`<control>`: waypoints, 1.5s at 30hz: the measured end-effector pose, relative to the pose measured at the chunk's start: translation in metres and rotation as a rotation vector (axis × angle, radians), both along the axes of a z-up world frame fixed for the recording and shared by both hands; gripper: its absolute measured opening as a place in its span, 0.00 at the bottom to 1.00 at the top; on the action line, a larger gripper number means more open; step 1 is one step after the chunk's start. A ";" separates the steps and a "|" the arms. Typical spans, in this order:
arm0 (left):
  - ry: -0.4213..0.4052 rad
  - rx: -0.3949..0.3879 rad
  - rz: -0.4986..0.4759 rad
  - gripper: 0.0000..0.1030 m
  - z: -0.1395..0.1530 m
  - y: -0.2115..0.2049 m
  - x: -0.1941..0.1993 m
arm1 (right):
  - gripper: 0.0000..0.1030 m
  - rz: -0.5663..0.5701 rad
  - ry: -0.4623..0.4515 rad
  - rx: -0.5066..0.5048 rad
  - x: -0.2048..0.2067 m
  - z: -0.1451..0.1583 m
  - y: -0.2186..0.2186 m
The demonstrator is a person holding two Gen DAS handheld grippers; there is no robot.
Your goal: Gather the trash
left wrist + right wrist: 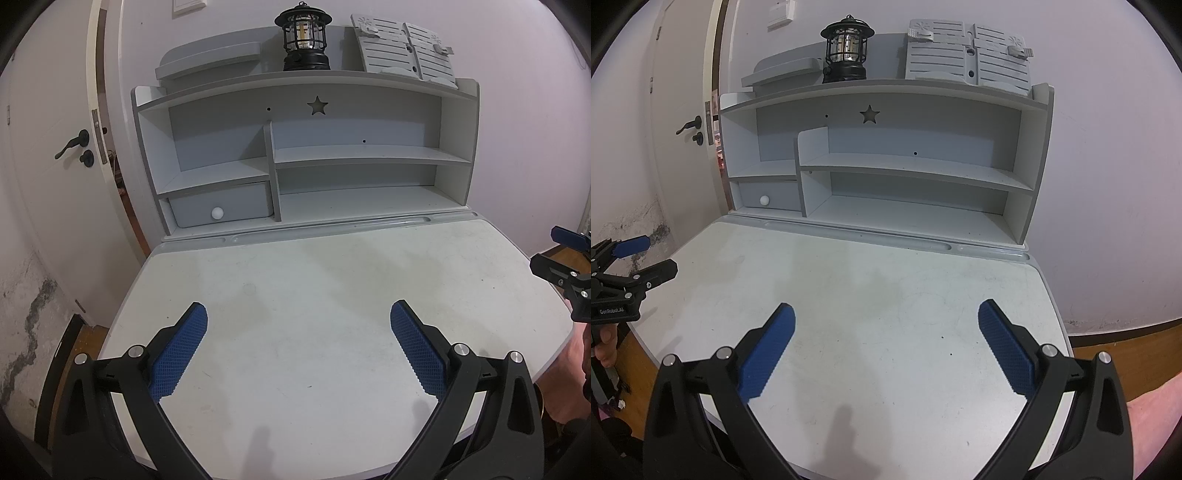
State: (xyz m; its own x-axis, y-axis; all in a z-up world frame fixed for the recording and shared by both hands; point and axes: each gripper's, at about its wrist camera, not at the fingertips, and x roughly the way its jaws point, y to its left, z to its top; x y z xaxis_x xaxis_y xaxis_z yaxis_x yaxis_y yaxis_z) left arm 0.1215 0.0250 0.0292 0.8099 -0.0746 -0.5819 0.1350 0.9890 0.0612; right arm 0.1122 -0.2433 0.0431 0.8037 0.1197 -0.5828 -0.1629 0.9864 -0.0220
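Note:
No trash shows in either view. My left gripper is open and empty, held above the near half of the white desk top. My right gripper is open and empty above the same desk top. Each gripper shows in the other's view: the right one at the desk's right edge, the left one at the desk's left edge, both with jaws apart.
A grey hutch with shelves and a small drawer stands at the back of the desk. On top are a black lantern and a slatted book stand. A door is left; wooden floor right.

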 end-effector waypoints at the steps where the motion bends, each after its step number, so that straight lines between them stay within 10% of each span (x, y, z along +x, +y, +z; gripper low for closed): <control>1: 0.000 -0.001 -0.001 0.94 0.000 0.000 0.000 | 0.93 -0.001 0.000 -0.001 0.000 0.000 0.000; 45: 0.016 -0.021 0.012 0.94 0.000 0.000 0.002 | 0.93 0.006 0.003 -0.005 -0.001 0.001 -0.002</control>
